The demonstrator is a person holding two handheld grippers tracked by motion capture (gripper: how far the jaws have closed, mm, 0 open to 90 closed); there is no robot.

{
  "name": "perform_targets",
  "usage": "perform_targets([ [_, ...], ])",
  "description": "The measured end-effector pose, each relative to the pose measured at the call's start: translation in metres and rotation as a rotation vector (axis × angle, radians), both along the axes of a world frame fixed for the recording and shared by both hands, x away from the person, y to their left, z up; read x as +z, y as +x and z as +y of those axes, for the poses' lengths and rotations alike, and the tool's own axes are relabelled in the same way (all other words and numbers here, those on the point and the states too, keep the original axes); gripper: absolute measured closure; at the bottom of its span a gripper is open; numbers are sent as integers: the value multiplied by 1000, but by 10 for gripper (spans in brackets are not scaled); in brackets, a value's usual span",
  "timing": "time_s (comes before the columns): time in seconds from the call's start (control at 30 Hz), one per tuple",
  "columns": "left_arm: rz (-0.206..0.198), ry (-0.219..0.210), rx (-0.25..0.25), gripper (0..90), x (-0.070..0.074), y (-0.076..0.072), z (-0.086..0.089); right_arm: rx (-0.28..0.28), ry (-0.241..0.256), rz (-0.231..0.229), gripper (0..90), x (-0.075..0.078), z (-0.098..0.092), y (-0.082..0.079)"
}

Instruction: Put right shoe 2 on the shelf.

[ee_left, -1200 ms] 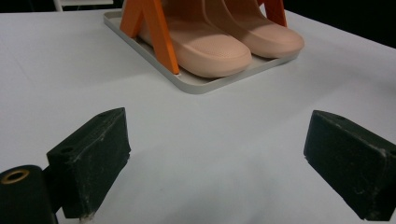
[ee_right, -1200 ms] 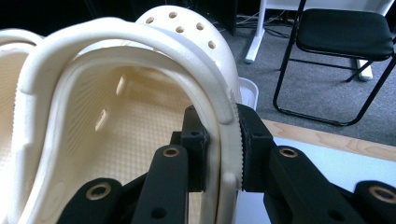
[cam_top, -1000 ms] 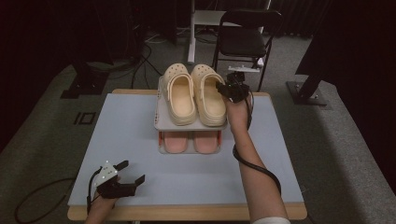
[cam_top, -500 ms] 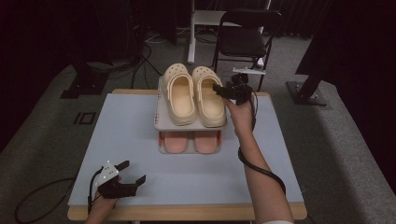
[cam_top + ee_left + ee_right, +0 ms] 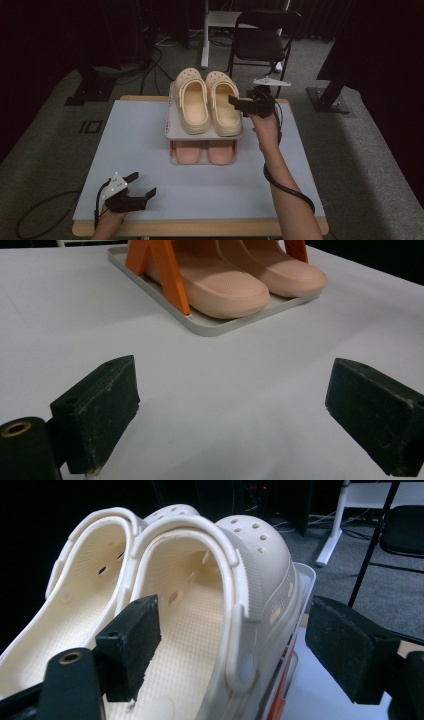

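- Your right gripper (image 5: 239,104) is up at the top shelf of the shoe rack (image 5: 172,131), near the far edge of the tabletop (image 5: 150,150). Its fingers (image 5: 131,645) are spread wide and hold nothing.
- The right-hand cream clog (image 5: 222,102) is the target. It sits on the top shelf just beside its mate (image 5: 190,100), toe pointing to the far edge, heel to you; its long axis runs near-to-far.
- In the right gripper view the fingers straddle the clog's outer side wall (image 5: 250,625): one finger is inside the foot opening, the other outside by the rack's rim. The wall lies between them, so closing should pinch it.
- Contact is hard to judge; the inner finger looks just clear of the footbed, though it may be touching.
- Your left gripper (image 5: 131,192) rests at the near left corner of the tabletop, fingers (image 5: 97,405) spread and empty, well apart from the rack. The right hand is plainly the nearer one.
- Pink slippers (image 5: 235,280) occupy the lower shelf, untouched.
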State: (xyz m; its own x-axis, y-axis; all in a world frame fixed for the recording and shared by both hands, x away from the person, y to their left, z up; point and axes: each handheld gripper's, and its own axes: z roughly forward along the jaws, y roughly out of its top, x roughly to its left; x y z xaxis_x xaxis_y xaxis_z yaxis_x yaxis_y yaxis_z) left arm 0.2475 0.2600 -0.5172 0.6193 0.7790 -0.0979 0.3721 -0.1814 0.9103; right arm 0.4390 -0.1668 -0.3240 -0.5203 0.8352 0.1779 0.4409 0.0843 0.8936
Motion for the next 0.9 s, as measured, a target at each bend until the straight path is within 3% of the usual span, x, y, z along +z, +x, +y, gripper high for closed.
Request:
perform_targets([
  [0.37,-1,5,0,68,0,0,0,8,7,-31,211,-6,-23,-25],
  [0.9,-2,5,4,68,0,1,-1,-5,19,-32,208,-32,-57,-52],
])
